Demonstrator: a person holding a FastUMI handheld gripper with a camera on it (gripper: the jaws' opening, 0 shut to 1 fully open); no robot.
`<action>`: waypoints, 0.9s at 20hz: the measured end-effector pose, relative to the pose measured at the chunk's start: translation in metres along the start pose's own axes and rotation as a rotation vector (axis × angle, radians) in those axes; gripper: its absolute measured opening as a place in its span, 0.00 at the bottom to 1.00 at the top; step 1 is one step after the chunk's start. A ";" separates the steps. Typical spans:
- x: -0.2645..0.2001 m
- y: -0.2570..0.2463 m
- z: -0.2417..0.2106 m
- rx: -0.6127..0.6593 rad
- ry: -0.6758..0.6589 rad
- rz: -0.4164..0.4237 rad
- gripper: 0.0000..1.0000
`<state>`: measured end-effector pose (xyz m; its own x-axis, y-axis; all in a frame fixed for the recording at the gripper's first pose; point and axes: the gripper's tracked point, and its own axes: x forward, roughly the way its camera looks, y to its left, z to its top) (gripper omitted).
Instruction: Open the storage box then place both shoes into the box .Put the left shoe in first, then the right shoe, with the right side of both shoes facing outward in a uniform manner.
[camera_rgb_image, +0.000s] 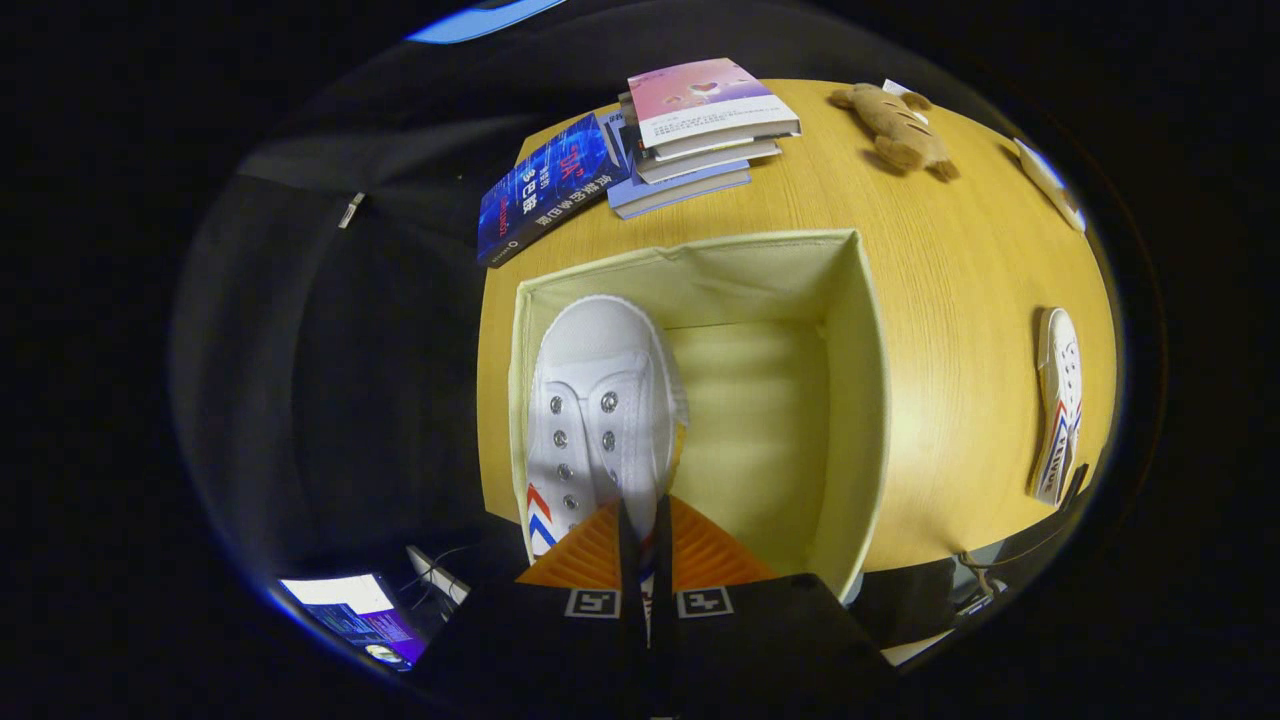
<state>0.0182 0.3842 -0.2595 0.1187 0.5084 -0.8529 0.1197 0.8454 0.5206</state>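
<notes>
While claw (643, 545) grips shoe (598, 410) (toe pointing ahead), over box (860, 400).

Books (690, 130), plush toy (895, 128), table (960, 300)

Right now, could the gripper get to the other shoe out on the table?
Probably not yet. The gripper is shut on the shoe it holds over the box, so its fingers are full. The other shoe lies on its side on the bare table, with nothing around it.
</notes>
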 end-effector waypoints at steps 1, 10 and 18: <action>0.001 0.002 0.001 0.002 0.006 0.009 0.06; -0.037 0.025 0.016 0.016 -0.010 0.233 0.98; -0.117 -0.050 0.022 0.028 -0.119 0.274 0.98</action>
<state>0.0204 0.2787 -0.1855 0.2652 0.6926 -0.6708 0.0945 0.6737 0.7330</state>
